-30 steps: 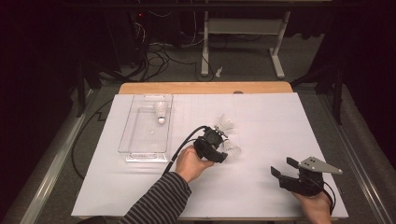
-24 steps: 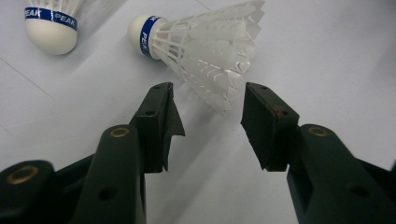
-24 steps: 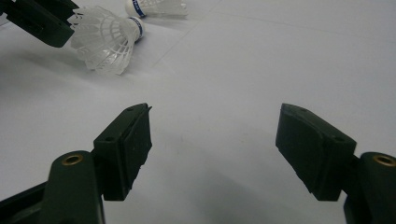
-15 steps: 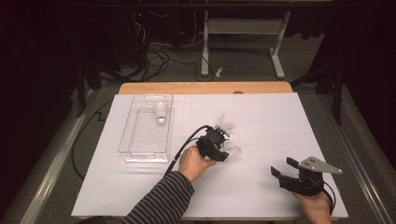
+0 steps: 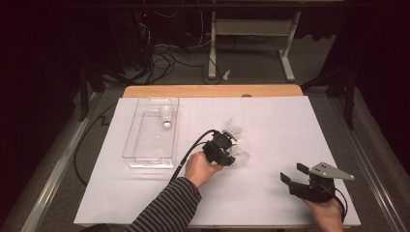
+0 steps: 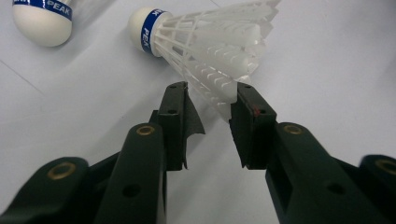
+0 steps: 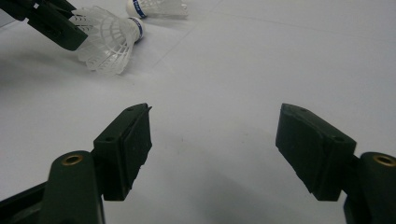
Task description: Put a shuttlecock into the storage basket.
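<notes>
r gripper [image 5: 295,175] is idling near the front edge, jaws spread wide, empty. l gripper [image 6: 208,105] jaws have just been closing round the shuttlecock [image 6: 210,44] skirt mid-table, not clamped yet; grab's nearly on. clear tray [image 5: 136,155] is waiting further left w/ one already inside.

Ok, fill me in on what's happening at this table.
A person is working with two handheld grippers on a white-covered table. The left gripper is at the skirt edge of a shuttlecock, its jaws having just been closing, not yet clamped. A second shuttlecock lies nearby, and a third sits in the clear tray. The right gripper rests open, apart.
</notes>
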Motion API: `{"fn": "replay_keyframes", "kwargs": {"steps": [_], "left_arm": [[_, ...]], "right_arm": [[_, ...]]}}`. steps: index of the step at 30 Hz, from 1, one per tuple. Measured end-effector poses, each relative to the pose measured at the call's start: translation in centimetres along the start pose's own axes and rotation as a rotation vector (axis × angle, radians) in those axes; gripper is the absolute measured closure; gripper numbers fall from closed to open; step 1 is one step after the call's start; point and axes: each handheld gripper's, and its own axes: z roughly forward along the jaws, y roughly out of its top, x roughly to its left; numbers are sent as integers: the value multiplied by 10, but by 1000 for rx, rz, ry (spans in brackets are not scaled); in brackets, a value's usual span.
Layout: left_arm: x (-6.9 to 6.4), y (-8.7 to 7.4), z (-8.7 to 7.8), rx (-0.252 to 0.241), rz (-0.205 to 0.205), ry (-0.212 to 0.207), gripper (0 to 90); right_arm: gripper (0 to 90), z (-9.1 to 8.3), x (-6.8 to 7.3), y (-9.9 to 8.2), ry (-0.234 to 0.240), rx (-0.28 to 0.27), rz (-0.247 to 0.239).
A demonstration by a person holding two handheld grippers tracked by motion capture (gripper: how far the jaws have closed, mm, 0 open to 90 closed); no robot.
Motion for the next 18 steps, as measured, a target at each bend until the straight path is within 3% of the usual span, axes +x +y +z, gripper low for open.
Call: {"fn": "replay_keyframes", "kwargs": {"steps": [18], "left_arm": [[3, 0, -1, 21, -10, 4, 835]], "right_arm": [[274, 0, -1, 0, 2, 1, 1]]}}
